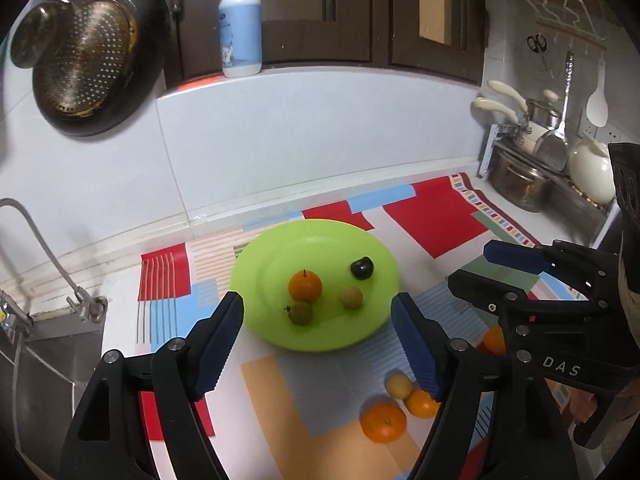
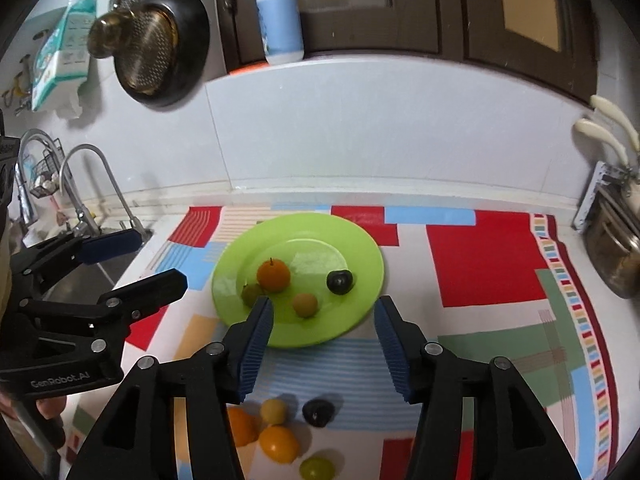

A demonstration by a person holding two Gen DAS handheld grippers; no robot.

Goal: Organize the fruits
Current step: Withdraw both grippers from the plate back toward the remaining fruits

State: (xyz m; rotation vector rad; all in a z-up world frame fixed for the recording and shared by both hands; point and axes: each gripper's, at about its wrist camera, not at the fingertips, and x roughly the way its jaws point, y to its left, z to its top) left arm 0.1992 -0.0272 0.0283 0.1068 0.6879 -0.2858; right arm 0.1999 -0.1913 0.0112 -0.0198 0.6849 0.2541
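**Kitchen counter, fruit half sorted**

Tiled kitchen wall behind, patterned mat [image 2: 484, 256] spread over the counter [image 1: 500, 196], sink [image 1: 52, 360] cut off at the left edge. Hard to read at the right margin: pots and ladles [image 1: 556, 140] crowded on a rack, partly clipped by the lens rim. Soap bottle [image 1: 240, 24] on the ledge above, label too blurred to make out. Dark pan with a strainer [image 1: 88, 56] hung on the wall.

Green plate [image 2: 360, 248] near the middle of the mat, carrying four fruits: an orange with a stem [image 2: 273, 275], a small green fruit [image 2: 251, 293] touching its near-left side and partly hidden behind a pad in the right view, a tan round fruit [image 2: 305, 305], and a dark plum [image 2: 340, 281] set apart toward the right.

More fruit loose on the mat nearer the cameras: an orange half hidden behind a black arm [image 2: 240, 426], a pale yellow fruit [image 2: 273, 411], another orange [image 2: 279, 443], a second dark plum [image 2: 318, 412], and a green fruit [image 2: 317, 468] cut by the bottom edge.

Left tongs [image 1: 318, 344] spread apart, nothing between the pads. Right tongs [image 2: 324, 346] likewise apart and empty, both hanging above the near rim of the plate.
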